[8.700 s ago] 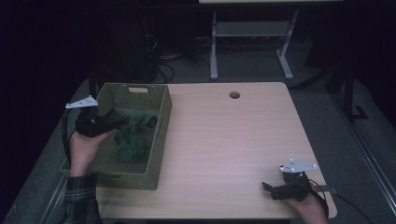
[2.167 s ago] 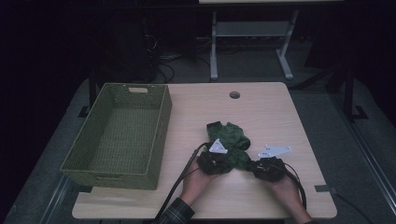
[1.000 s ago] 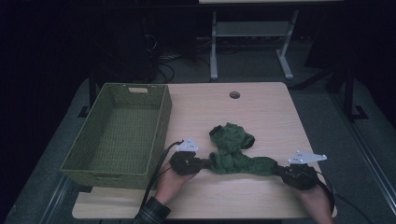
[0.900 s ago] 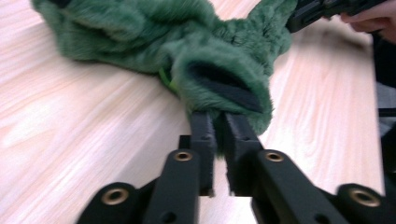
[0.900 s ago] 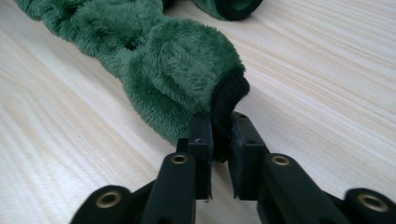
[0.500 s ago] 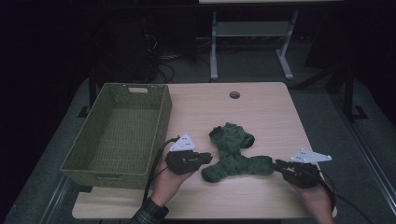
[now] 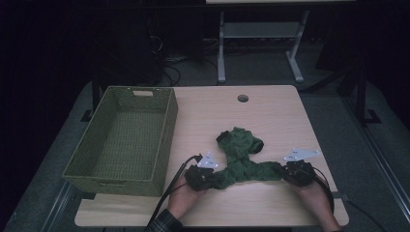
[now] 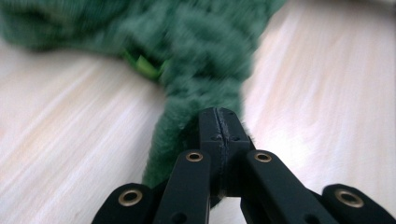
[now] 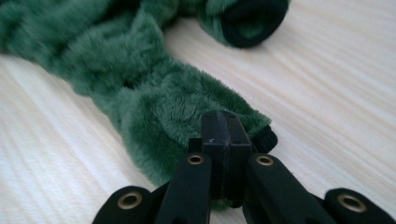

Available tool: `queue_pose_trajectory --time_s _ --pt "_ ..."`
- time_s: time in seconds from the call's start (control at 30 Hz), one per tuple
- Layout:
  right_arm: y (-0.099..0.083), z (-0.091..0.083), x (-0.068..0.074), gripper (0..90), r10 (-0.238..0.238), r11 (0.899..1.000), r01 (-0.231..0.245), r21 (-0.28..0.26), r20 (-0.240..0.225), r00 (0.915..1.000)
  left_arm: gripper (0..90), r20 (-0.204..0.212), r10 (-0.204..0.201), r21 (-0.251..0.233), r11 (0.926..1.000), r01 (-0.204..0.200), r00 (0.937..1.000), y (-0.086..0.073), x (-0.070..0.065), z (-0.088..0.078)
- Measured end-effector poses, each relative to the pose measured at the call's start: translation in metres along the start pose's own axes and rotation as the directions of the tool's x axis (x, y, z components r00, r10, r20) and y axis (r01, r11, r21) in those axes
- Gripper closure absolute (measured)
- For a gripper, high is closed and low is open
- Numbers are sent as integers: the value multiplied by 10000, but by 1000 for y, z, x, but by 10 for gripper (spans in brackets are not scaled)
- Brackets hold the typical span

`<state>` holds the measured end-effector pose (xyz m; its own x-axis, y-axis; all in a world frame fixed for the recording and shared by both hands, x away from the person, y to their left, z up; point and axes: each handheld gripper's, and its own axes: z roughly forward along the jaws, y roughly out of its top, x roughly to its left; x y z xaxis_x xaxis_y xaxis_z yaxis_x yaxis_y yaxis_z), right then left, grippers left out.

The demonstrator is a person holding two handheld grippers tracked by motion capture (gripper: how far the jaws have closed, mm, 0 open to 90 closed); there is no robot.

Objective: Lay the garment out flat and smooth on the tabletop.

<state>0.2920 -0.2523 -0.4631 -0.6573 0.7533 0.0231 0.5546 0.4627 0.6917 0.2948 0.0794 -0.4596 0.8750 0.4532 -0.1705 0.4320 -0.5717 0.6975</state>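
Observation:
A fuzzy dark green garment (image 7: 240, 157) lies on the wooden table (image 7: 270, 116), stretched along its near side with a bunched part toward the middle. My left gripper (image 7: 209, 175) is shut on the garment's left end (image 8: 196, 93). My right gripper (image 7: 285, 170) is shut on its right end (image 9: 159, 107), beside a dark cuff (image 9: 265, 138). A small light green tag (image 8: 144, 65) pokes from the fabric in the left gripper view. Another dark cuff (image 9: 252, 18) lies farther off in the right gripper view.
An empty green woven basket (image 7: 77, 166) stands on the table's left side, close to my left hand. A round cable hole (image 7: 242, 98) sits near the far edge. A white desk frame (image 7: 256, 34) and cables stand on the dark floor beyond.
The garment came out of the basket onto the table. Over the last second both grippers slid slightly rightward with the ends, and the garment stays stretched between them.

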Motion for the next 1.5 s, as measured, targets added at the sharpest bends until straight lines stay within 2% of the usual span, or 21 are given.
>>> queue_pose_trajectory --time_s 0.13,0.2,0.33,0.37,0.4,0.43,0.5,0.57,0.87,1.07,1.17,1.2,1.33,1.37,1.4,1.5 --pt "-1 1 0 900 -93 9998 92 172 57 9999 897 -495 161 399 9991 -141 9986 -3 8 3" --pt "-1 0 1 900 -165 9995 163 268 105 9998 898 -380 13 354 9994 0 9993 -4 12 3" --pt "-5 -4 7 900 -418 9974 404 602 230 9989 898 -302 40 462 9989 -26 9995 -5 16 0" --pt "-6 -5 7 900 -424 9971 410 642 201 9989 898 -243 -76 441 9990 86 9997 -6 16 -1" --pt "-9 -7 8 900 -443 9970 432 637 168 9989 898 -218 -16 529 9986 27 9998 -6 17 -3" --pt "-10 -8 9 900 -406 9972 398 629 112 9991 898 -163 -167 451 9988 174 9997 -7 16 -3" --pt "-14 -12 11 900 -296 9975 295 649 9 9996 898 -87 -118 569 9983 123 9999 -8 17 -5" --pt "-16 -14 12 900 -269 9973 270 689 -23 9996 898 16 -276 478 9985 275 9996 -10 16 -6" --pt "-36 -33 35 900 -315 9968 347 721 -451 9985 898 495 -36 801 9968 -4 9988 -22 9 -19" --pt "-45 -40 40 900 -214 9975 256 661 -635 9978 897 715 -283 647 9976 236 9970 -32 6 -26" --pt "-44 -39 40 900 -249 9975 287 643 -587 9980 854 746 -285 521 9983 246 9968 -30 6 -28" --pt "-43 -40 40 895 -371 9980 396 495 -504 9980 770 715 -265 283 9993 245 9971 -28 6 -31" --pt "-38 -44 38 864 -291 9995 296 92 -514 9983 649 616 -265 -97 9996 271 9977 -22 6 -38" --pt "-36 -44 37 848 -267 9996 268 0 -520 9983 649 611 -343 -268 9990 359 9975 -19 7 -41" --pt "-30 -44 34 807 -274 9994 263 -232 -509 9983 590 551 -341 -454 9983 366 9979 -14 9 -44" --pt "-21 -41 30 747 -141 9989 115 -462 -552 9984 528 501 -370 -714 9966 405 9981 -5 12 -45"
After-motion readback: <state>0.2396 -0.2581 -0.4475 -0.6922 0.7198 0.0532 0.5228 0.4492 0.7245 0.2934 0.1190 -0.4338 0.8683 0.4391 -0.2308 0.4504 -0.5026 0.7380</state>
